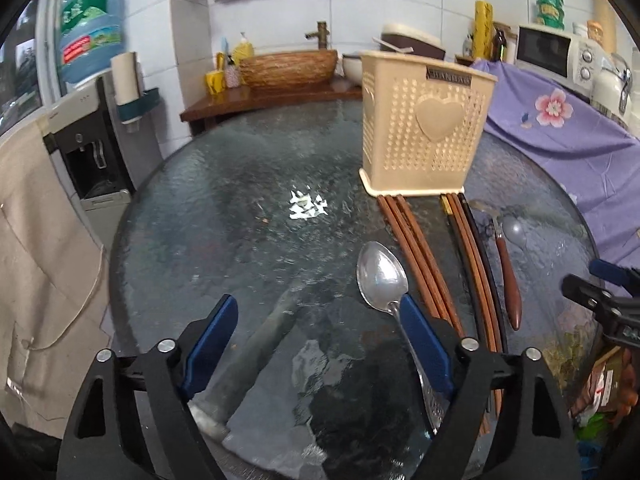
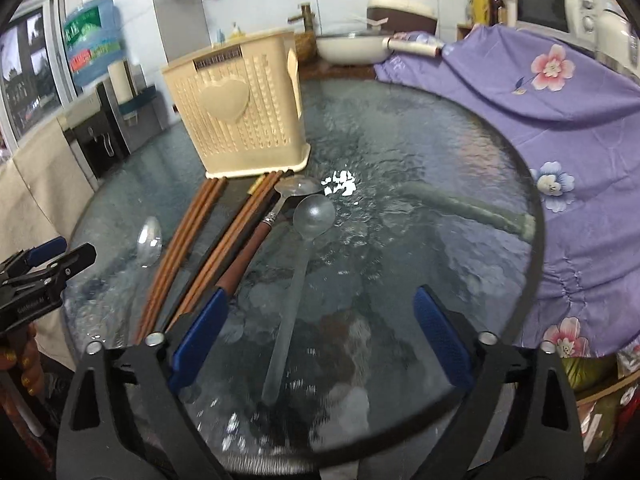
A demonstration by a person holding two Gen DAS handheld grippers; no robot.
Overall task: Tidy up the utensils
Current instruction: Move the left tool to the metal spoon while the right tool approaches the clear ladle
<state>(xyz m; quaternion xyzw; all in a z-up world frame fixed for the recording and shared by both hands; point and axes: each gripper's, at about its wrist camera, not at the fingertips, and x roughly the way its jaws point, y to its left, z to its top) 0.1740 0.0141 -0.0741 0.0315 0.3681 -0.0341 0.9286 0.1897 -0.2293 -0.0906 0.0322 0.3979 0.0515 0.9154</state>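
Observation:
A beige perforated utensil holder (image 1: 420,128) with a heart on its side stands on the round glass table (image 1: 240,208); it also shows in the right wrist view (image 2: 240,116). In front of it lie brown chopsticks (image 1: 420,256), a wood-handled spoon (image 1: 508,276) and a steel spoon (image 1: 380,276). My left gripper (image 1: 320,340) is open, its right finger touching the steel spoon's handle. My right gripper (image 2: 320,340) is open and empty over a translucent ladle (image 2: 296,276). Chopsticks (image 2: 192,248) and the wood-handled spoon (image 2: 256,248) lie to its left.
A purple flowered cloth (image 2: 560,120) covers the right side past the table's rim. A water dispenser (image 1: 92,148) stands at the left. A wooden counter with a basin (image 1: 288,68) is behind the table. A microwave (image 1: 556,52) sits at the back right.

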